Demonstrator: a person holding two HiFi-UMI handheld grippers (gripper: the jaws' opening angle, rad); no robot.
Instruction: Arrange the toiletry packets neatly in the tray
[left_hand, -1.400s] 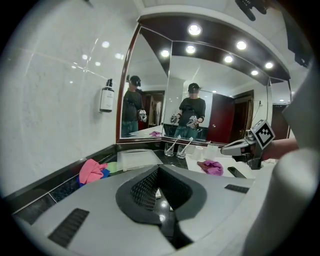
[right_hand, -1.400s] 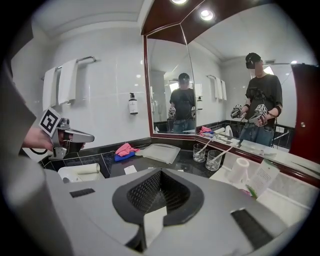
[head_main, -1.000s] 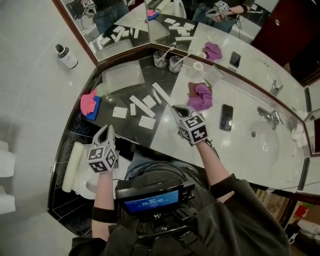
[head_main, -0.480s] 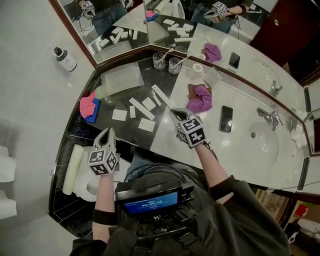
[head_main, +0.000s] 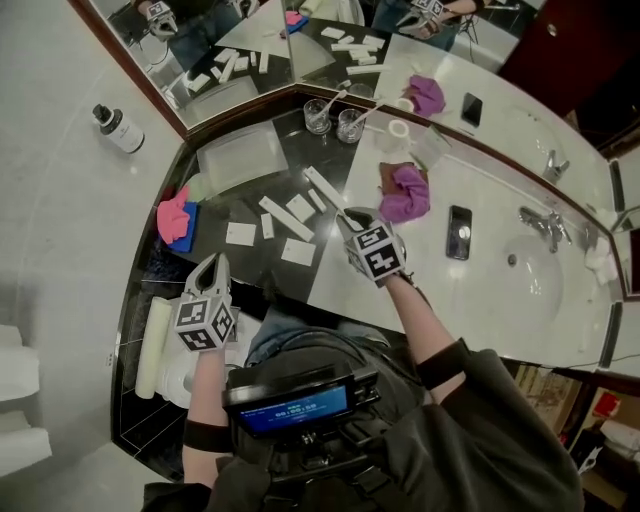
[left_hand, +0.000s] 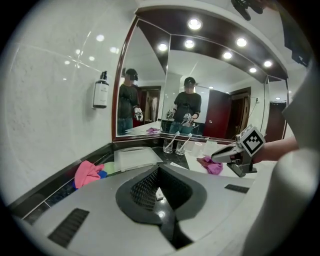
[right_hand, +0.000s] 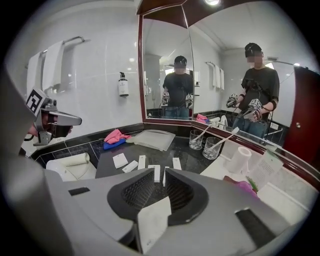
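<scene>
Glossy black counter (head_main: 265, 264), frosted tray (head_main: 240, 155), likely plastic, soft pink cloth (head_main: 172, 208)

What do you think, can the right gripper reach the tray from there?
Probably yes. The right gripper, its jaws just opening with a white packet between them, points across the counter toward the tray. Only flat packets lie between; the glasses stand off to the side.

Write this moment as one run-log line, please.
left gripper: shut, empty | right gripper: jaws just opening, nothing between | packets: loose on black counter | tray: empty
</scene>
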